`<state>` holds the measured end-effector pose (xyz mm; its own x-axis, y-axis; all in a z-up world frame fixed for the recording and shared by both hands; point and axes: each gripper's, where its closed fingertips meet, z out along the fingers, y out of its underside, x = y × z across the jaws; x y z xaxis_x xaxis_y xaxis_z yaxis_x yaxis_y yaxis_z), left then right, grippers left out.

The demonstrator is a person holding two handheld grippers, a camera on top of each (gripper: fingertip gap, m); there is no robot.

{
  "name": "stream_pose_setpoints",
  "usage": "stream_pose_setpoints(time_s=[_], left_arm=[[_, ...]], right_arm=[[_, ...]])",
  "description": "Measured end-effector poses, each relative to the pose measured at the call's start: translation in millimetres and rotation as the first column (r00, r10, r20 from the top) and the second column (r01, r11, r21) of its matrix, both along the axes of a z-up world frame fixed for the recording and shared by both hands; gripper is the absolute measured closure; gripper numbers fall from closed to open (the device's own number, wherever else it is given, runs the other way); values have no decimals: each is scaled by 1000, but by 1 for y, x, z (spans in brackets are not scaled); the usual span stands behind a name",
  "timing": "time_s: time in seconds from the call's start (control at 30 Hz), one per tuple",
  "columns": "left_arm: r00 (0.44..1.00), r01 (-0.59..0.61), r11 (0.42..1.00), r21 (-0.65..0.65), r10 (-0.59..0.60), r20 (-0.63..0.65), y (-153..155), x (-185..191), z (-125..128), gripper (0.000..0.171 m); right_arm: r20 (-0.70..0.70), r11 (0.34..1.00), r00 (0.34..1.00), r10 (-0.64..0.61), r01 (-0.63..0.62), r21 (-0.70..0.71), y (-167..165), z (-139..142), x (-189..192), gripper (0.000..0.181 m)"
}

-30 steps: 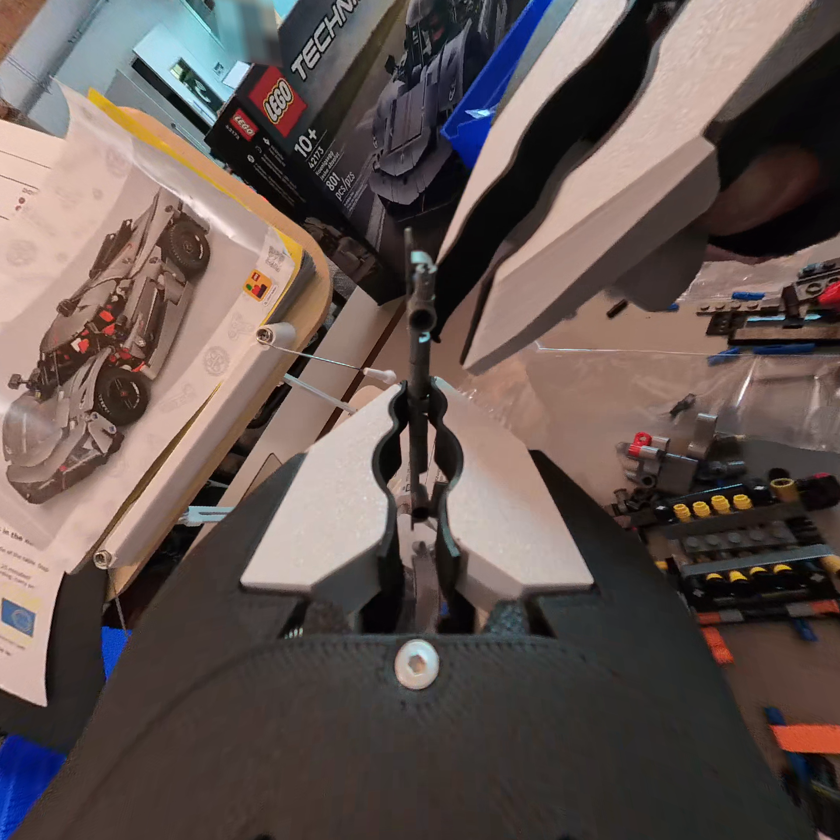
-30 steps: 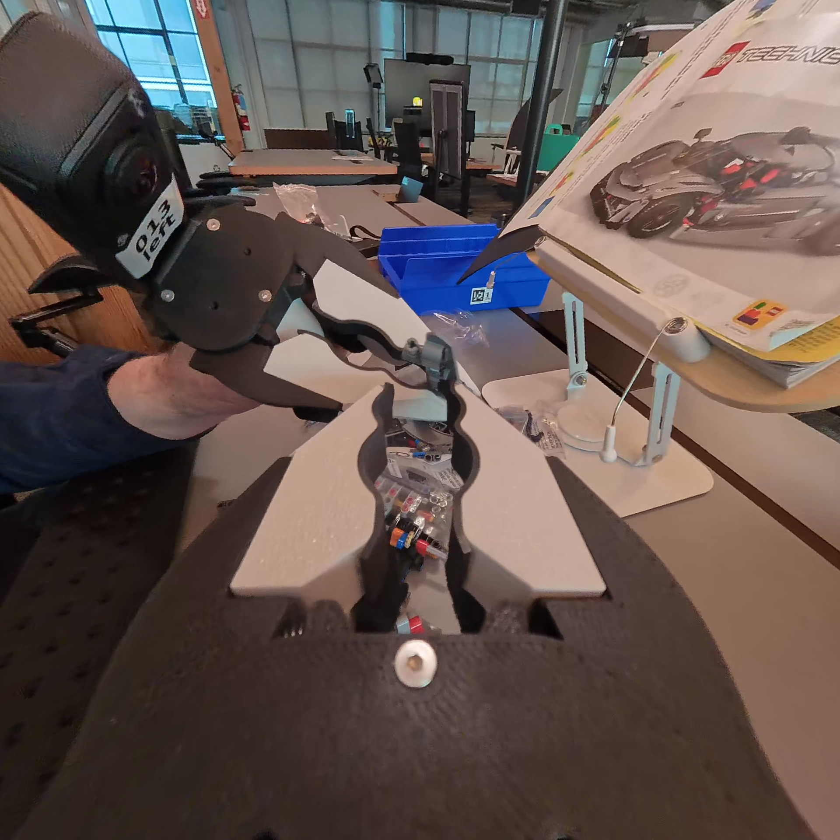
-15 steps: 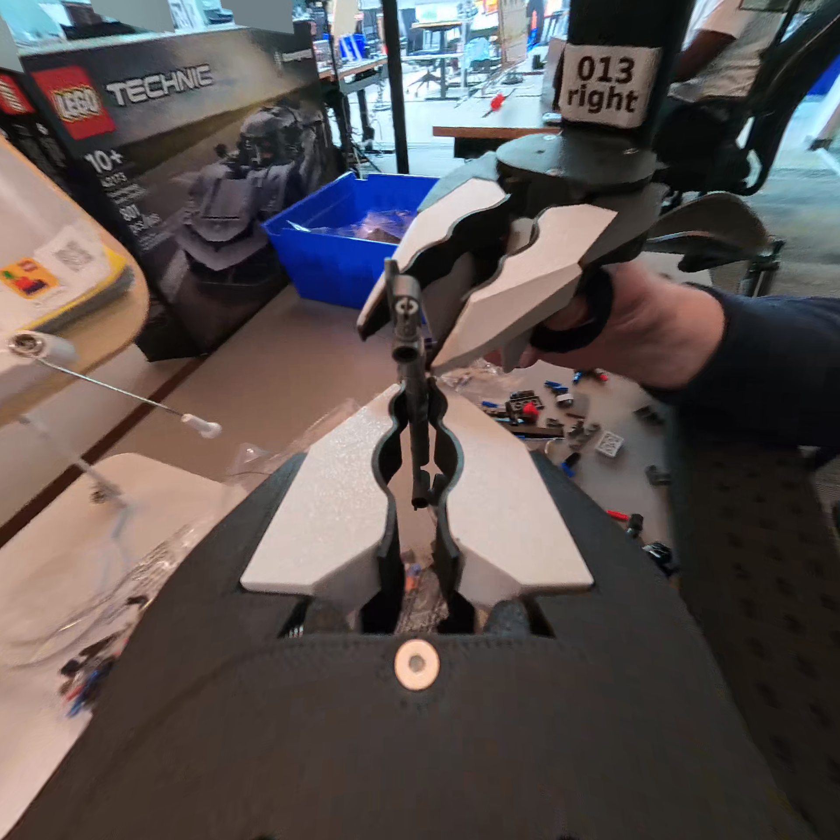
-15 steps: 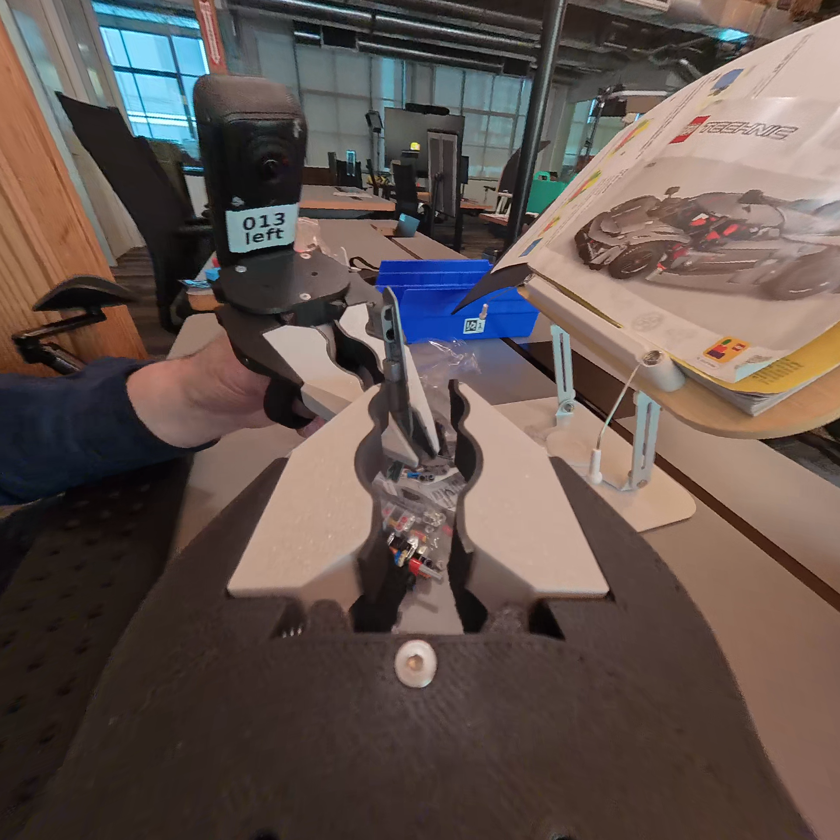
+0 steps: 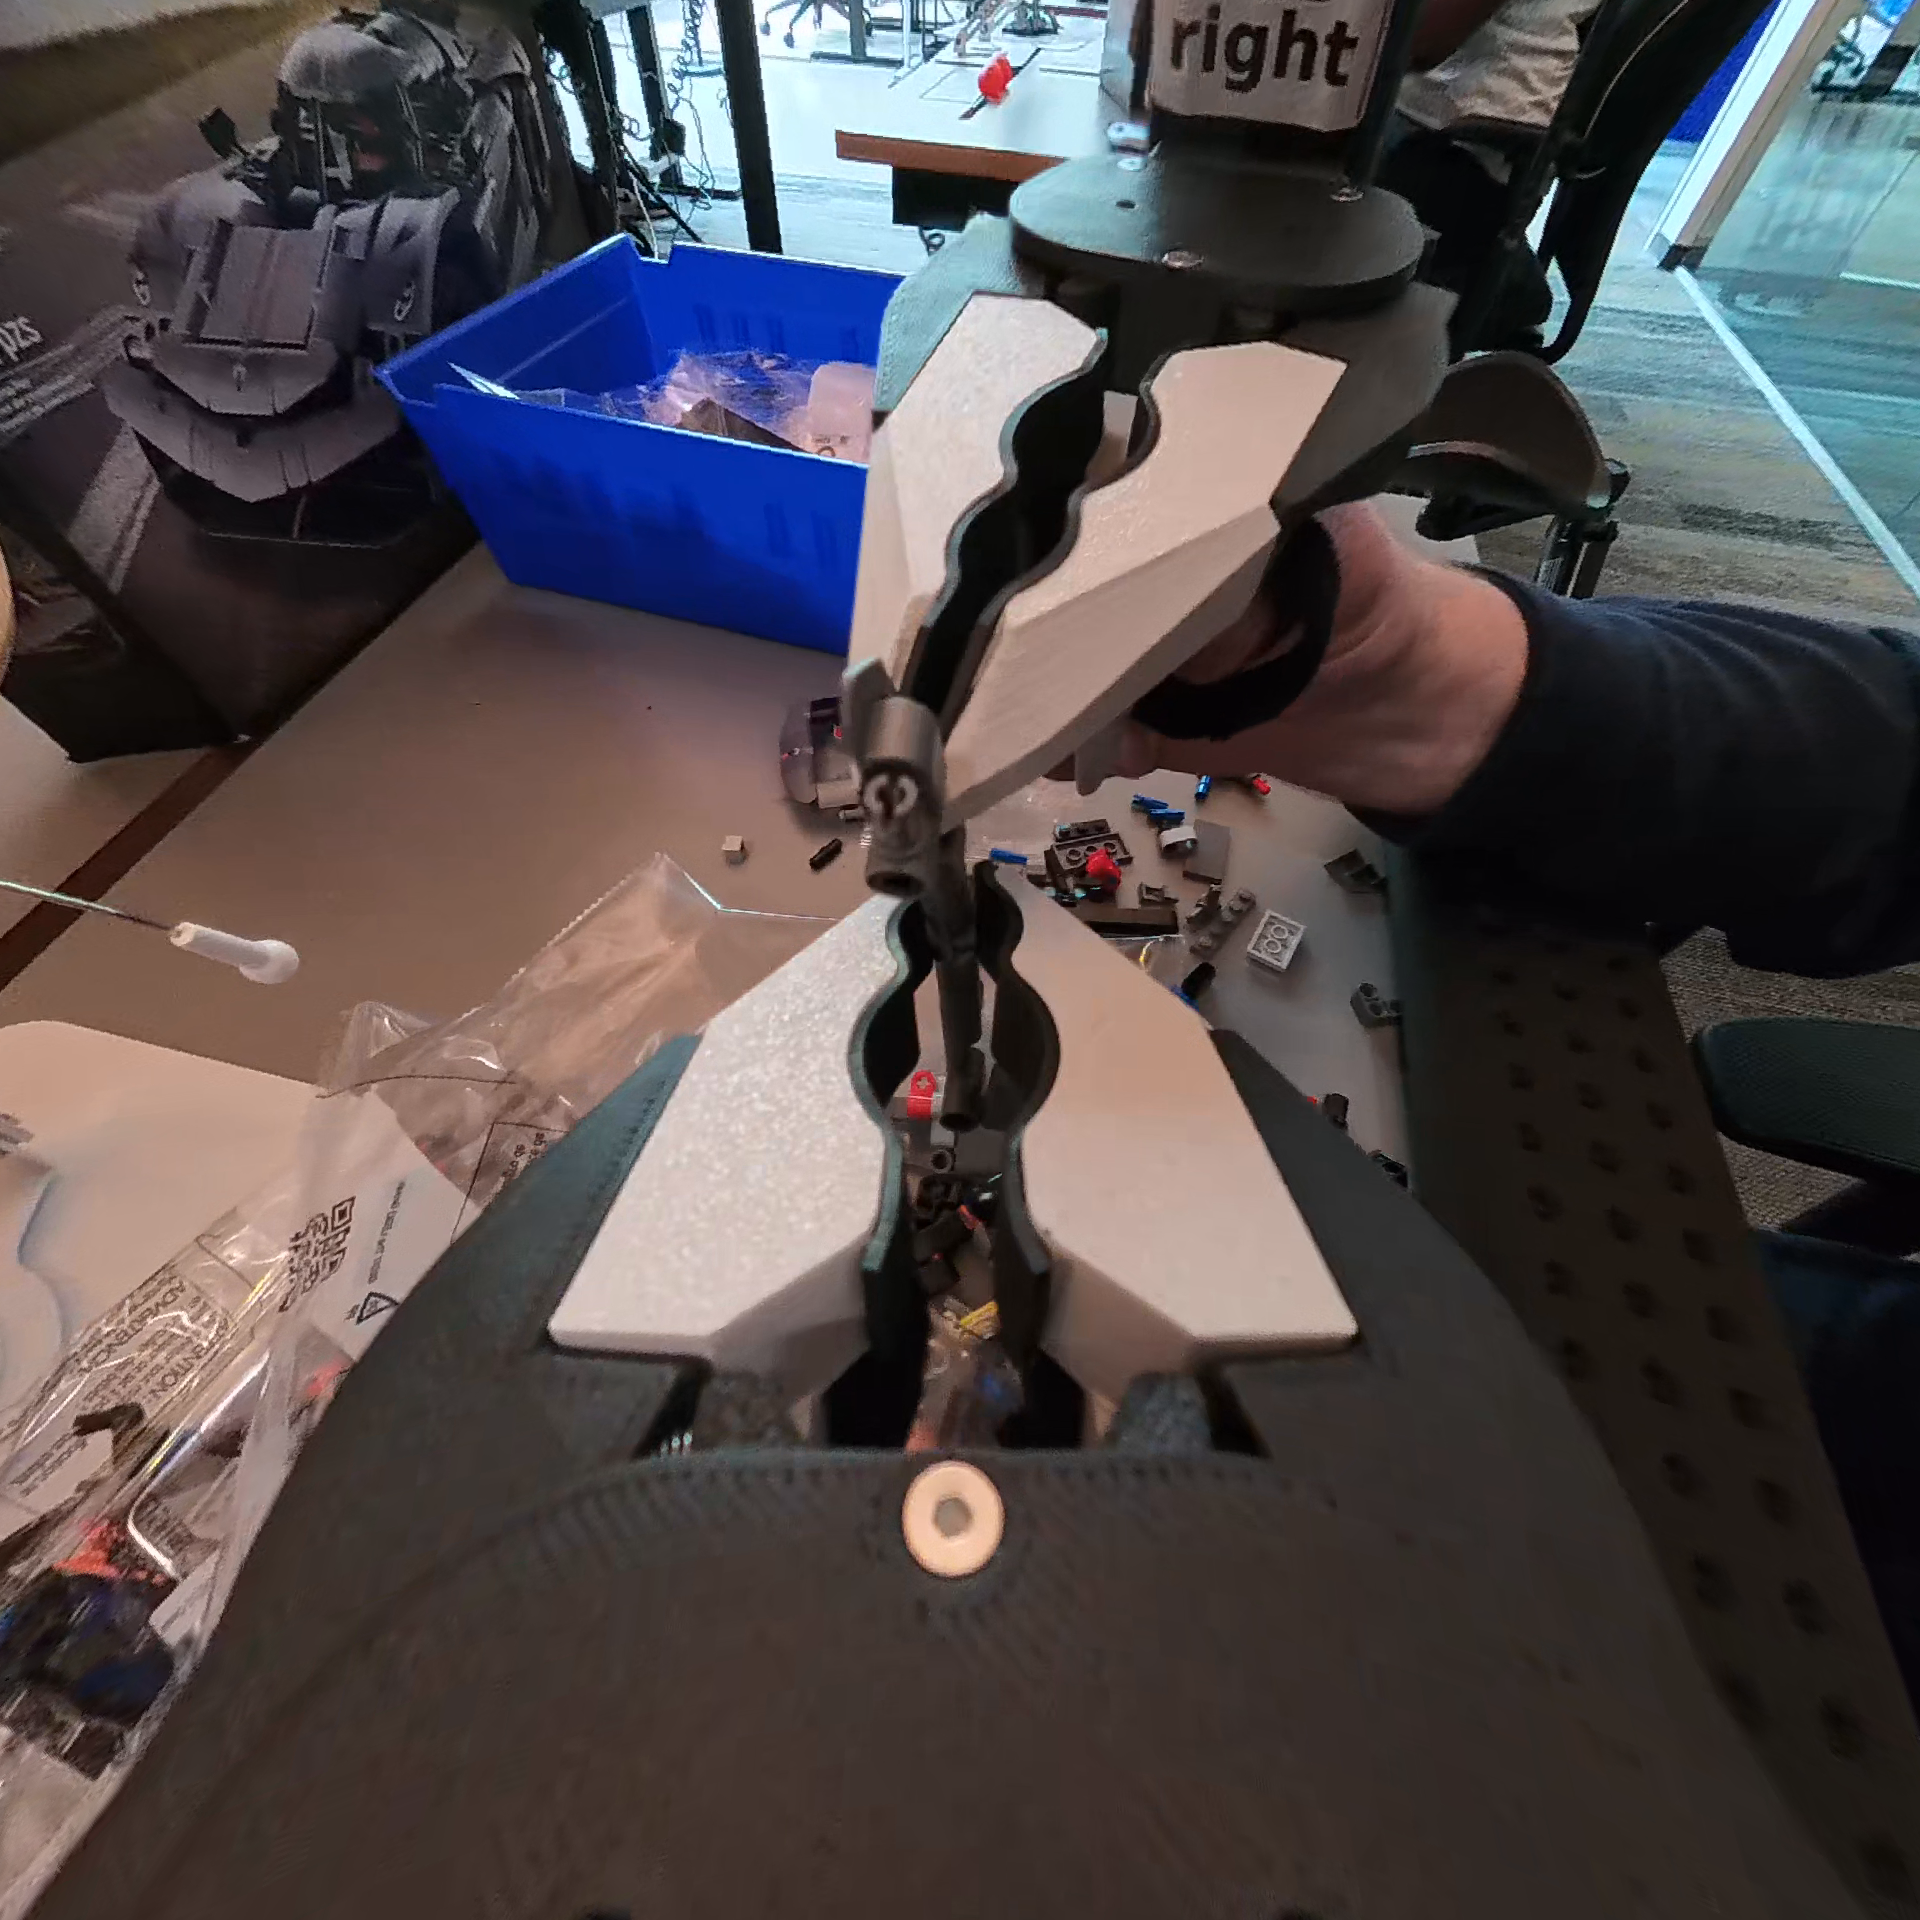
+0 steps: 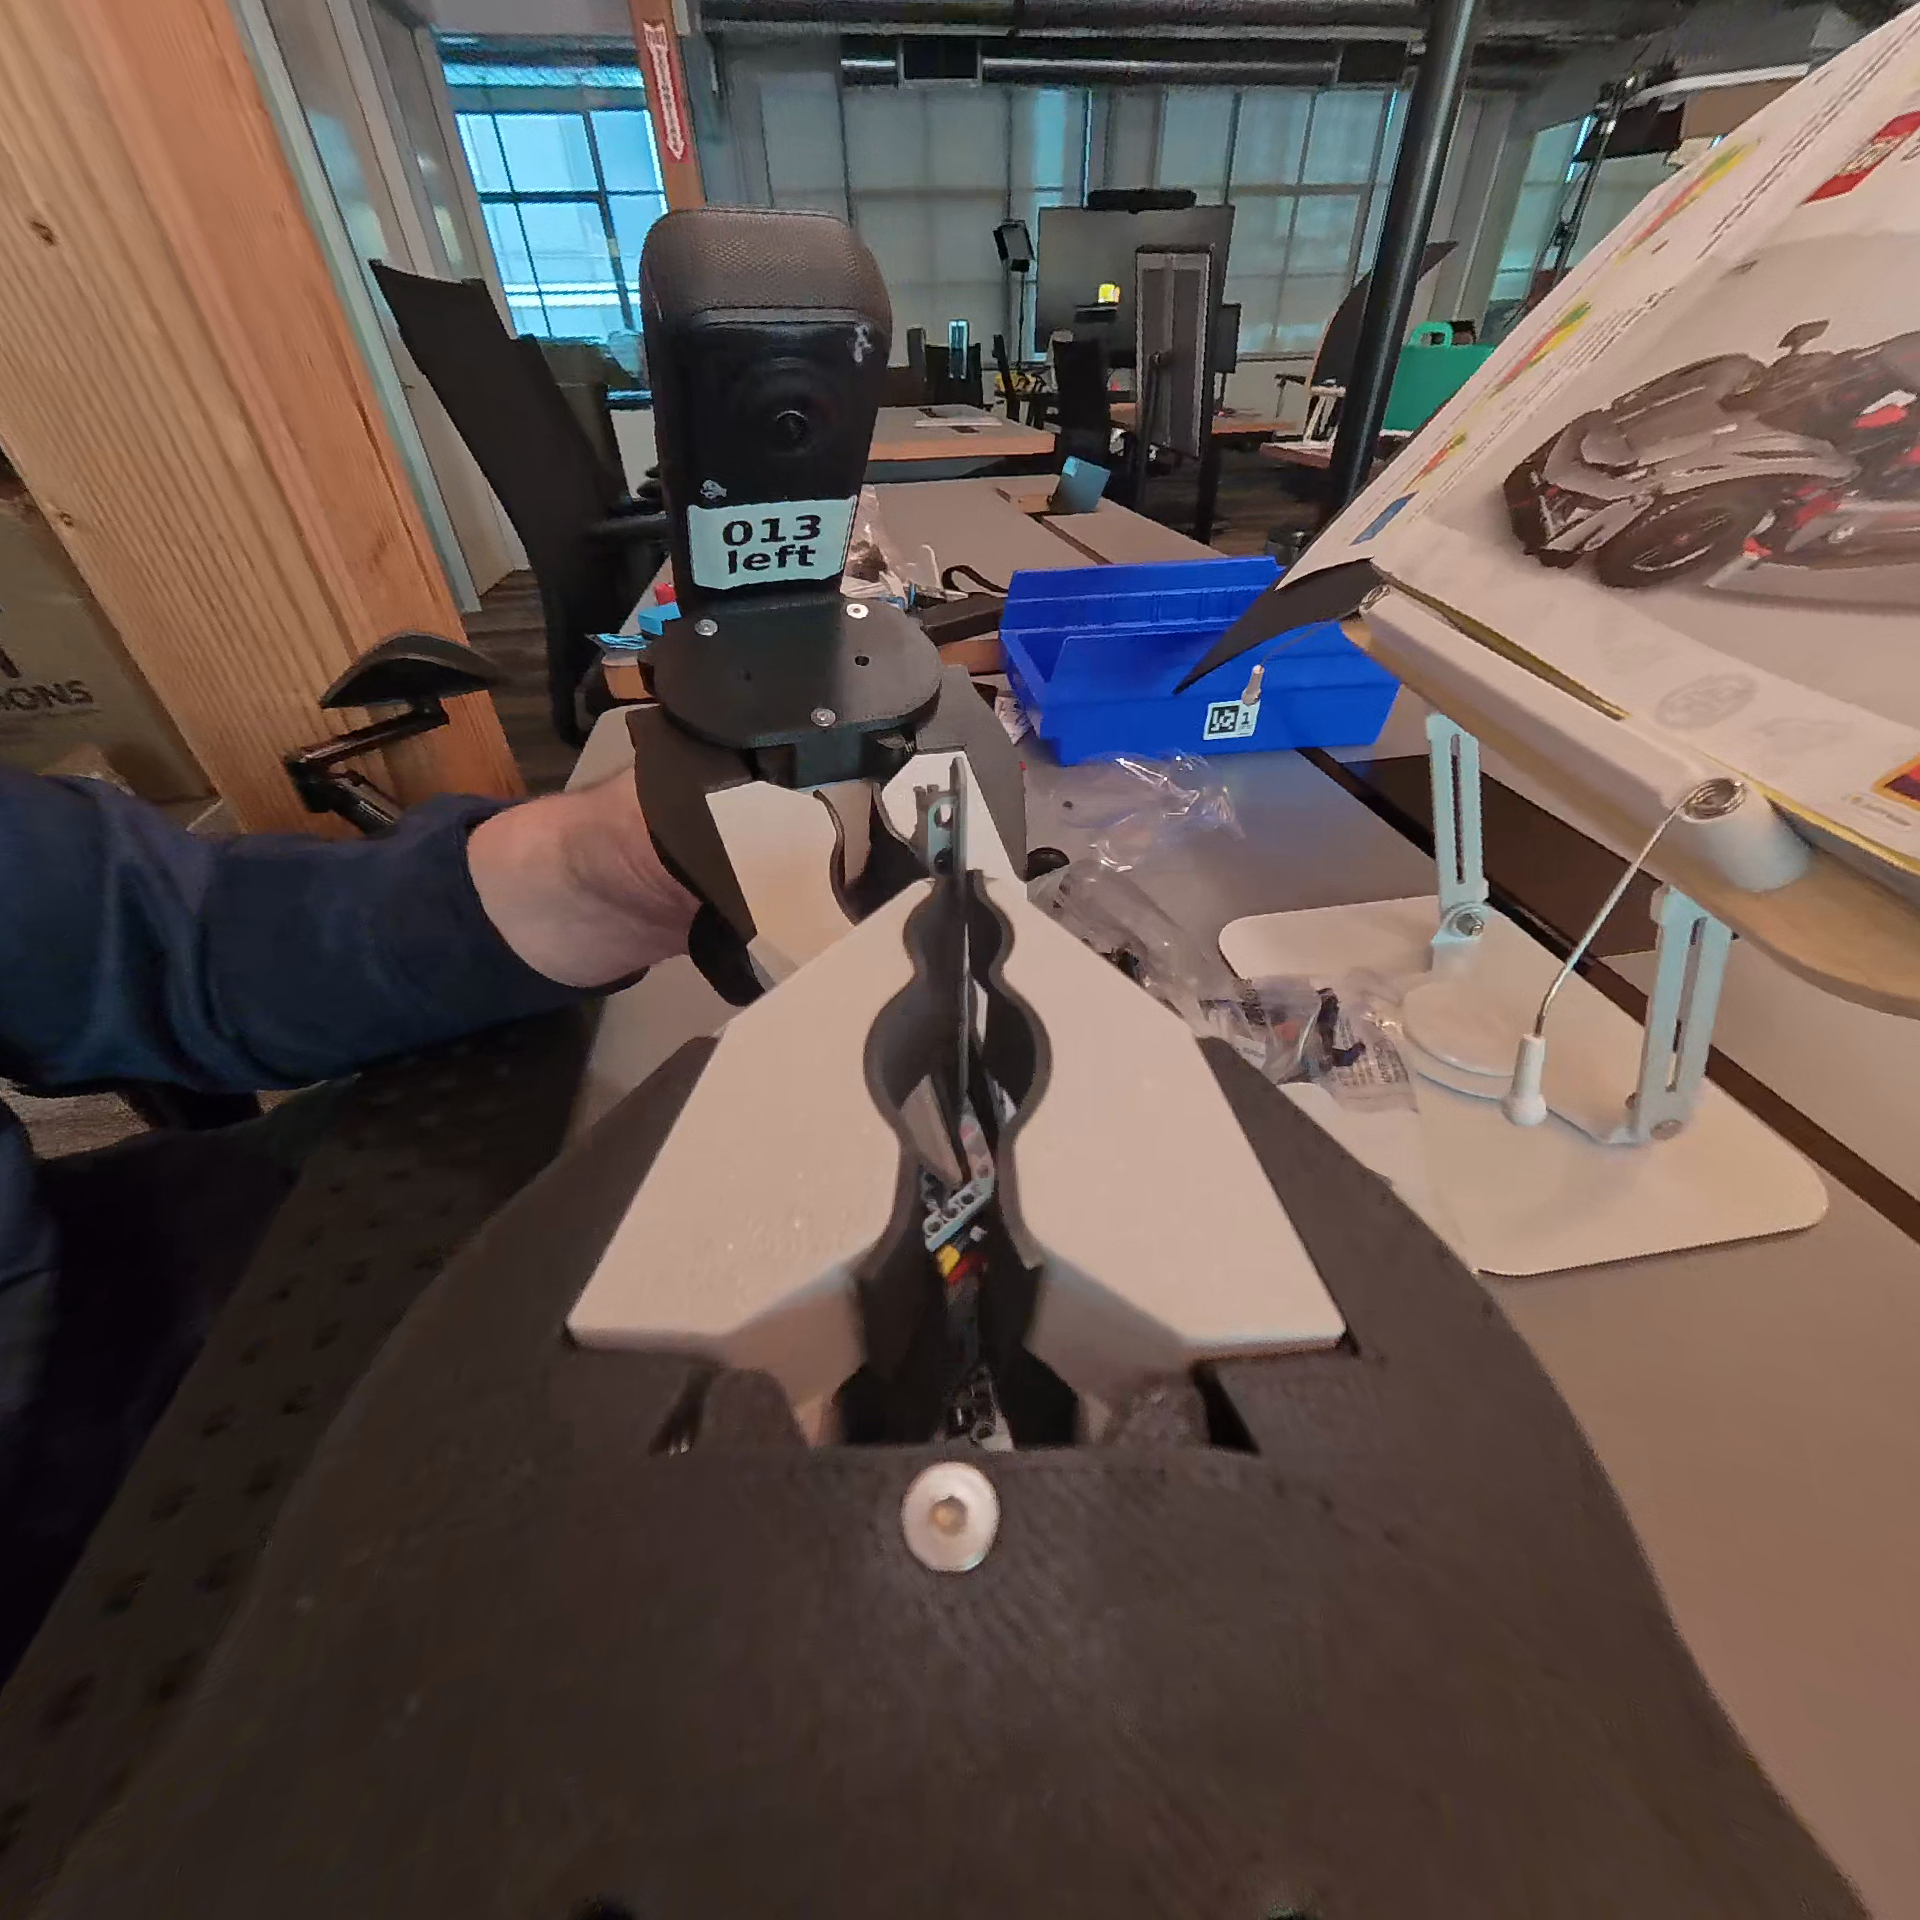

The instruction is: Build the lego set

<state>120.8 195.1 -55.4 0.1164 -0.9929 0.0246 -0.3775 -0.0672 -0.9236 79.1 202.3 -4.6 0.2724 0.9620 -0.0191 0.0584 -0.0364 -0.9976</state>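
Note:
My left gripper (image 5: 948, 909) is shut on a black axle (image 5: 956, 997) and holds it upright above the table. A grey connector (image 5: 899, 779) sits on the axle's top end. My right gripper (image 5: 914, 717) reaches down from above, and its fingers are closed on that grey end. In the right wrist view the right gripper (image 6: 954, 894) has its jaws almost together around the thin grey piece (image 6: 943, 821), seen edge-on. The left gripper (image 6: 868, 852) is just behind it, held by a hand in a dark blue sleeve.
A blue bin (image 5: 644, 488) and the set's dark box (image 5: 260, 312) stand at the back. Clear part bags (image 5: 312, 1195) lie left, loose pieces (image 5: 1143, 883) right, beside a black perforated mat (image 5: 1538, 1143). The instruction booklet (image 6: 1662, 468) rests on a white stand (image 6: 1558, 1164). Left tips to right tips: about 6 centimetres.
The two grippers have swung to face each other. The right gripper was open and has closed on the grey end of the piece that the left gripper holds.

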Motion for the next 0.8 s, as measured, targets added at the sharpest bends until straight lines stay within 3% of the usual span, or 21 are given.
stream_pose_setpoints(time_s=[0.23,0.3,0.33,0.4,0.47,0.53,0.6,0.73,0.8], left_arm=[[1000,0,999,-43,-1,-17,-1,2,-3,168],[966,45,998,39,-33,-258,-11,7,-50,166],[951,86,995,46,-68,-301,-22,15,-63,166],[964,115,993,41,-101,-246,-31,29,-48,167],[987,86,996,34,-81,-140,-23,27,-18,167],[997,37,999,6,-36,-72,-12,17,-8,167],[994,26,999,-25,-28,-110,-9,11,-22,167],[960,12,999,46,2,-282,-6,11,-51,167],[951,21,998,53,-4,-309,-8,13,-58,165]], right_arm=[[-56,999,998,-40,38,-37,6,4,3,181],[-201,995,975,-94,87,-47,12,28,17,181],[-249,993,962,-116,105,-56,16,40,31,181],[-219,986,961,-167,161,-44,24,39,53,181],[-203,988,969,-143,128,-84,24,29,57,181],[-215,990,970,-115,94,-106,22,29,55,181],[-202,993,976,-80,60,-104,17,29,52,181],[-116,991,989,-88,75,-109,21,13,44,181],[-98,993,993,-64,54,-108,18,10,39,181]])
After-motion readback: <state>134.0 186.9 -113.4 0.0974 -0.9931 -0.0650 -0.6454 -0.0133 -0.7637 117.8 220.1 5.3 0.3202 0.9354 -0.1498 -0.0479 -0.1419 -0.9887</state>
